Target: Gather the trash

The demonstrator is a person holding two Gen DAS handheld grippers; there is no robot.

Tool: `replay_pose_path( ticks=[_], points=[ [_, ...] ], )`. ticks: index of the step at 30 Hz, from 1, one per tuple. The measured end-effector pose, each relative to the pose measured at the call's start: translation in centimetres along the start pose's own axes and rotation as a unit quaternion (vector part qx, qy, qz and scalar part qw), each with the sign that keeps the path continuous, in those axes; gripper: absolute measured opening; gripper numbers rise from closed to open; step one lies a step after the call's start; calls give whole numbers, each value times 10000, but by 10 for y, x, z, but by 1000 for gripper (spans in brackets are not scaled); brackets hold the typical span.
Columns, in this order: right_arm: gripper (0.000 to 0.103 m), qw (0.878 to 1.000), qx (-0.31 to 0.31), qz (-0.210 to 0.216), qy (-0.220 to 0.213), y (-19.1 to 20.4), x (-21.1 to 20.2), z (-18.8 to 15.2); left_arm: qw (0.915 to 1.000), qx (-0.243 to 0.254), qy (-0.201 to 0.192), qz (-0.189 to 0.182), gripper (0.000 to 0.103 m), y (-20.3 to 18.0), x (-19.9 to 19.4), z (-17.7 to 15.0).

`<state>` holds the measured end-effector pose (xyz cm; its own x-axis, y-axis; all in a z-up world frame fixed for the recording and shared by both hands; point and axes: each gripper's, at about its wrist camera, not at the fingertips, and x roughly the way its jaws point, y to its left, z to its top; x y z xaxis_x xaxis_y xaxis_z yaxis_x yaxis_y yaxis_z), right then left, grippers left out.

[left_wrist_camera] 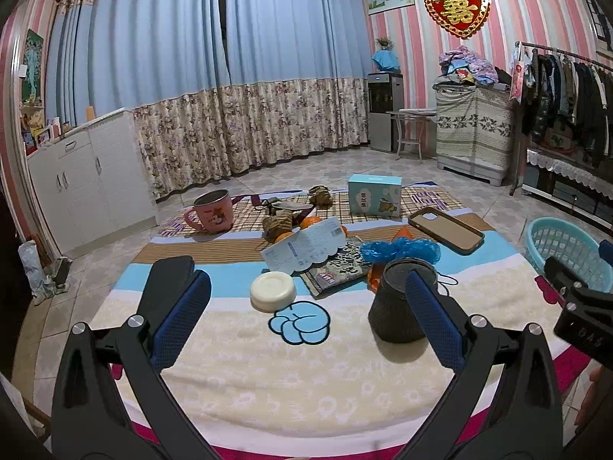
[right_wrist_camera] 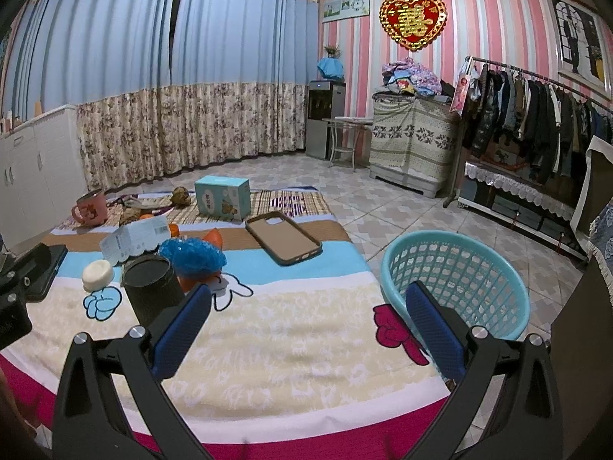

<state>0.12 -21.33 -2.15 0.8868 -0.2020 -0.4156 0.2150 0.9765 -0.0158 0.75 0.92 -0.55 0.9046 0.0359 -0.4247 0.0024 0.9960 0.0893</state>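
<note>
While both the left gripper (left_wrist_camera: 306, 299) and right gripper (right_wrist_camera: 306, 306) hang spread apart and empty over the cartoon-print blanket (left_wrist_camera: 306, 364), trash lies beyond: black cup (left_wrist_camera: 402, 303), blue bag (left_wrist_camera: 398, 250), printed slip (left_wrist_camera: 306, 245), its text unreadable. Basket (right_wrist_camera: 456, 268) stands on the tiled floor (right_wrist_camera: 402, 199); striped wall (right_wrist_camera: 498, 19) behind.

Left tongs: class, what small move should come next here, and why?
Probably ease the left tongs forward to the crumpled blue plastic bag. Both tongs are open and empty, the bag looks like trash, and the teal basket waits empty on the right.
</note>
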Motion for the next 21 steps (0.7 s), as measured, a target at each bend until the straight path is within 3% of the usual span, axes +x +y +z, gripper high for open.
replay_pose_path(
  ticks=[5, 11, 17, 21],
  points=[
    [99, 9993, -256, 154, -209, 14, -6, 0, 9997, -232, 46, -10, 98, 20, -7, 6],
    [99, 9964, -597, 584, -129, 38, -2, -7, 9988, -452, 211, 32, 98, 41, 2, 11],
    [99, 9941, -525, 941, 122, 57, 10, -11, 9985, -59, 244, 482, 98, 65, 14, 8],
    [99, 9933, -679, 925, 108, 74, 12, -11, 9978, -16, 403, 518, 98, 82, 25, -1]
  ],
)
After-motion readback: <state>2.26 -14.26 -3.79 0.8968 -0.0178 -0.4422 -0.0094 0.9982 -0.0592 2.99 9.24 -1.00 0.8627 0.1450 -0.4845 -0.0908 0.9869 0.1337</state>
